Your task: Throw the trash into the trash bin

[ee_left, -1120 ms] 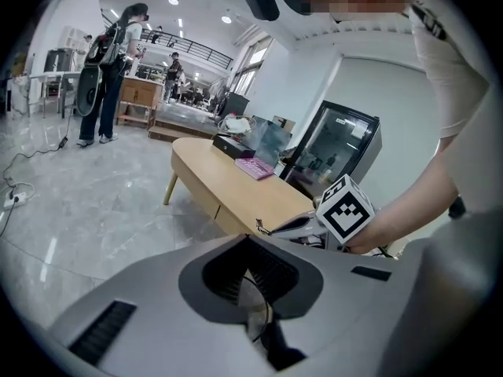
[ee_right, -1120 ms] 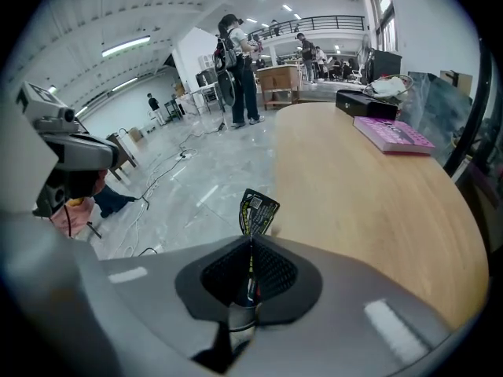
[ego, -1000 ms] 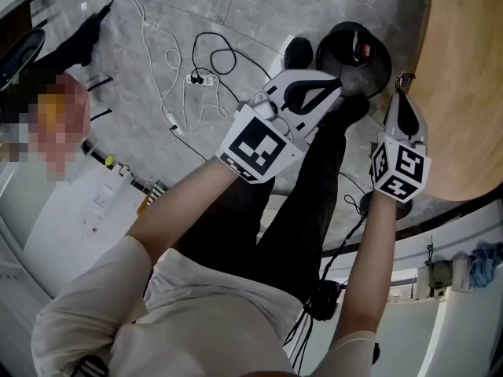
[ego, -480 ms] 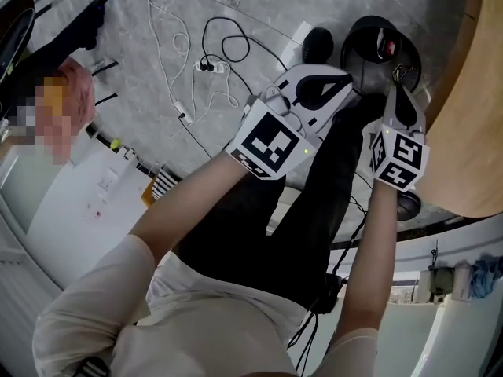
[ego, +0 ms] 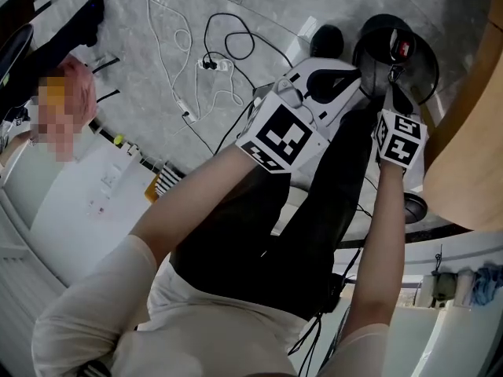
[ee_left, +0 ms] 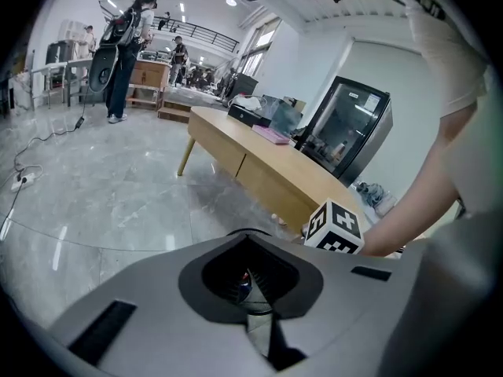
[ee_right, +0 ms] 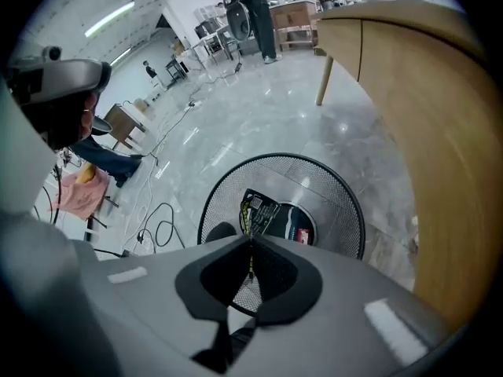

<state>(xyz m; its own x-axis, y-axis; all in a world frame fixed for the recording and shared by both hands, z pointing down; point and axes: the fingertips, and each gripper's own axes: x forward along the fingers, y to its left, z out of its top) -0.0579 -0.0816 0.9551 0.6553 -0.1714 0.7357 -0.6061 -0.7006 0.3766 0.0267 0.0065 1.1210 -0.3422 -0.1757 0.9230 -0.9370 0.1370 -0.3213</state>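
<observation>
Risk: wrapper [ee_right: 262, 210] hangs above the trash bin [ee_right: 339, 199], toward its near side, not the centre. If the right gripper [ee_right: 248, 239] lets go here, the light film may flutter & land outside, or snag on the mesh rim. Its jaws pinch the wrapper's top edge tight. Left gripper [ee_left: 246, 236] is closed too, apparently w/ nothing held. Wrapper looks thin, crinkled, black w/ a yellow edge, prob. foil.
</observation>
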